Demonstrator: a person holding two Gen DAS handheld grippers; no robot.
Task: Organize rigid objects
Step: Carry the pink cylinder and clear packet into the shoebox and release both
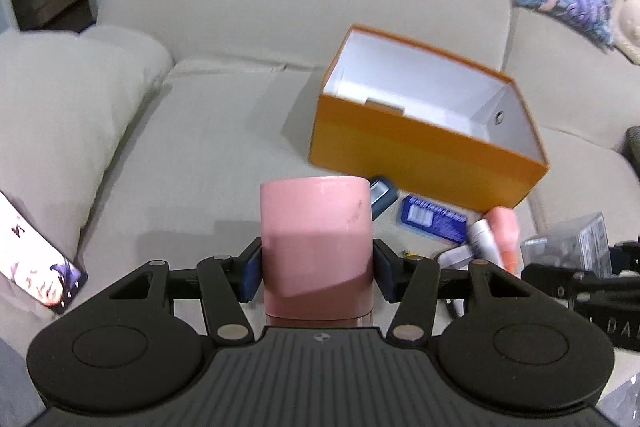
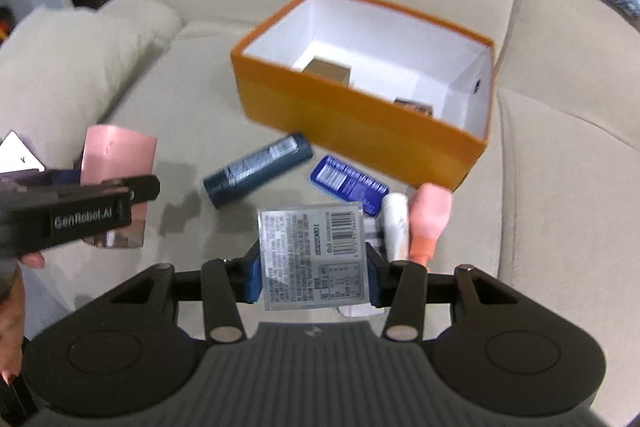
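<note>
Left gripper (image 1: pixel 317 269) clamps one pink cup (image 1: pixel 316 247) above the sofa (image 1: pixel 200 131) seat; right gripper (image 2: pixel 314 273) clamps one clear labelled pack (image 2: pixel 314 257). One open orange box (image 2: pixel 360 123) sits on the seat cushion, its near wall just behind the loose items, and holds two small brown boxes (image 2: pixel 326 70). Bare cushion lies left of the box. Loose on the seat: one dark tube (image 2: pixel 258 169), one blue packet (image 2: pixel 348 185), one white tube (image 2: pixel 396 227), one peach bottle (image 2: pixel 428 221).
</note>
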